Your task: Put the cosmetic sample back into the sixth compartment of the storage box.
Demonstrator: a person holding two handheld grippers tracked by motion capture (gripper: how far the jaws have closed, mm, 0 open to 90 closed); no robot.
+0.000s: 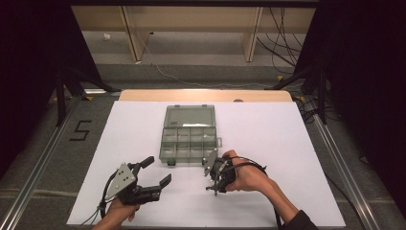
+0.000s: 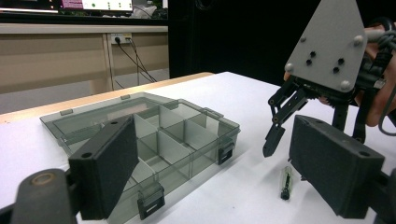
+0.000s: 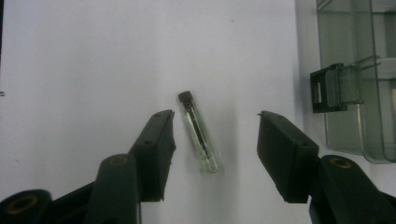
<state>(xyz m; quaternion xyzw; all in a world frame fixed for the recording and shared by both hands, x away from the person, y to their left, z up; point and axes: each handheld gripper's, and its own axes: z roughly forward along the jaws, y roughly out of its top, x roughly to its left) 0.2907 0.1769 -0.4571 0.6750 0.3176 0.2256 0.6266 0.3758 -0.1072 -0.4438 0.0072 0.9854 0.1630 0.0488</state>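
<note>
Tube (image 3: 199, 132): small clear tube with a black cap, lying flat on the white desk (image 1: 268, 129), just beside the organizer's near right corner.
Left claw (image 1: 159, 171): at 7 o'clock on the desk, jaws spread wide, holding nothing.
Organizer box (image 1: 188, 139): smoky clear plastic, lid open, at desk centre.
Right claw (image 3: 215, 140): at 5 o'clock, pointed down, jaws apart on either side of the tube, not touching it.
Left gripper view: black latches (image 2: 150, 202) on the box's front wall.
</note>
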